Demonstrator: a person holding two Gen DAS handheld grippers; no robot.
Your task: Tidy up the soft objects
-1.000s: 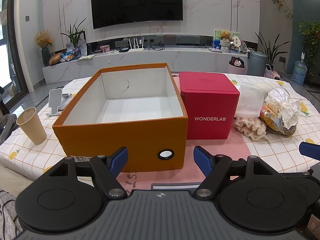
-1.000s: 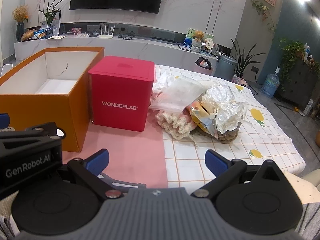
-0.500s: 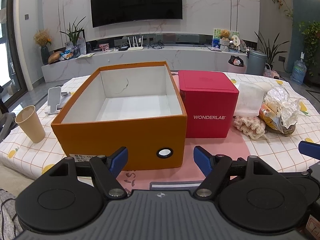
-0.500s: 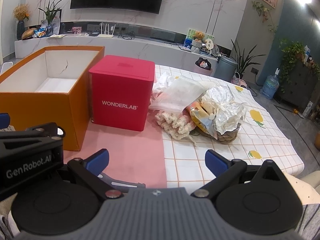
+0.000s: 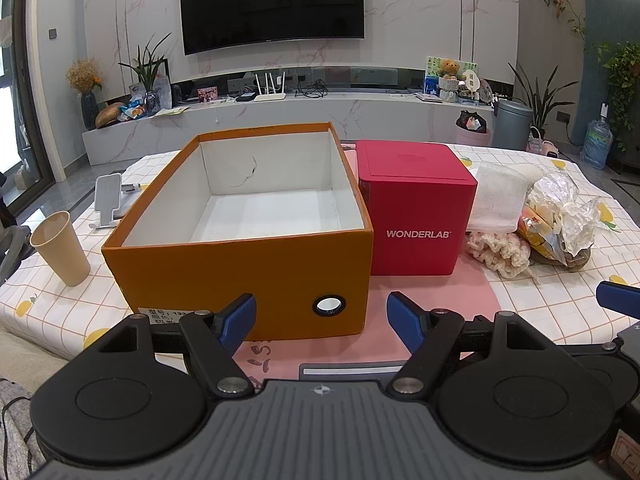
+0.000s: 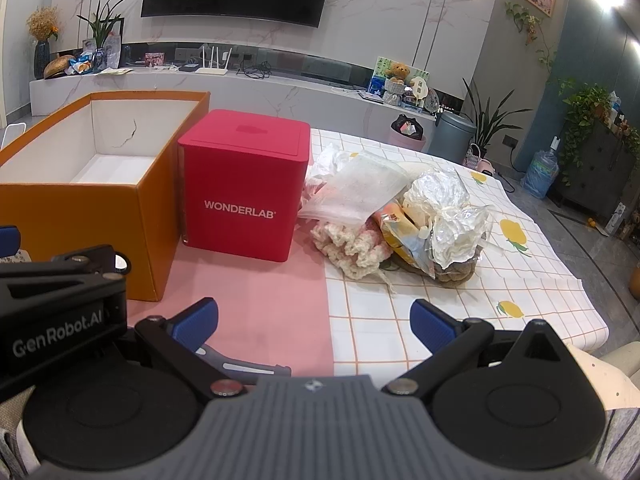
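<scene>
The right gripper [image 6: 314, 320] is hovering low over the near edge of the table [image 6: 400, 320], its blue-tipped jaws spread wide and holding nothing. The left gripper [image 5: 321, 318] is likewise standing released and empty, facing the front wall of the orange box [image 5: 240, 276].

The pile of soft objects [image 6: 384, 224] is lying ahead of the right gripper and slightly to its right, well apart from the fingertips; the right hand is judged the nearer, since from the left gripper the pile [image 5: 528, 224] is sitting far off to the right, beyond the red box [image 5: 416, 208].

Nearest in the pile, a cream-and-pink knitted piece [image 6: 352, 246] is trailing a loose strand toward the viewer, its long axis running roughly left to right. Behind it, a white mesh pouch [image 6: 352, 194] is leaning against the red box [image 6: 244, 184], and a crinkled clear bag [image 6: 440, 216] is bulging at the right; its contents are possibly packaged snacks, though they cannot be read clearly.

Farther left, the orange box [image 6: 88, 204] is standing open and empty, touching the red box.
</scene>
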